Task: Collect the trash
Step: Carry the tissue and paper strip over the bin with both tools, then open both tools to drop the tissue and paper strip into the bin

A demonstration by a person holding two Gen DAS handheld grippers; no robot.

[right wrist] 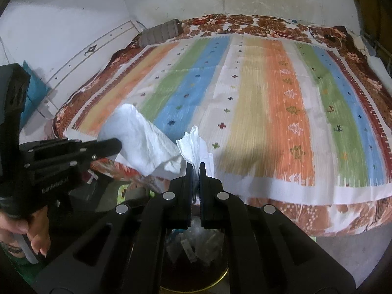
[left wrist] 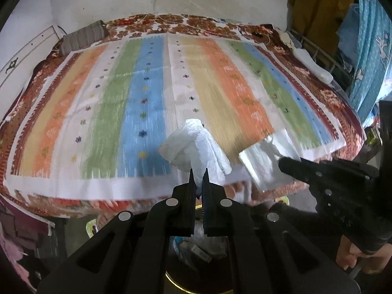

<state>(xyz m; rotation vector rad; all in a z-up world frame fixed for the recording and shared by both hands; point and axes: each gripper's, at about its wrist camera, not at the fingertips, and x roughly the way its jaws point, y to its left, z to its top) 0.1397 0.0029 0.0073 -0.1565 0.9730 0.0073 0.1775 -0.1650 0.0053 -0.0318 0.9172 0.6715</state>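
Observation:
My left gripper [left wrist: 199, 174] is shut on a crumpled white tissue [left wrist: 196, 144] and holds it in the air at the near edge of the bed. My right gripper [right wrist: 195, 169] is shut on a second white tissue [right wrist: 194, 143]. In the left wrist view the right gripper [left wrist: 284, 161] shows at the right with its tissue [left wrist: 264, 161]. In the right wrist view the left gripper [right wrist: 117, 147] shows at the left with its tissue [right wrist: 142, 137]. A round bin [left wrist: 196, 250] with trash inside sits below both grippers; it also shows in the right wrist view [right wrist: 193, 247].
The bed is covered with a striped multicoloured sheet [left wrist: 147, 93] over a brown floral blanket [left wrist: 318, 83]. A grey striped pillow [left wrist: 83, 36] lies at the far left. A metal rack [left wrist: 323, 56] and blue curtain [left wrist: 372, 49] stand at the right.

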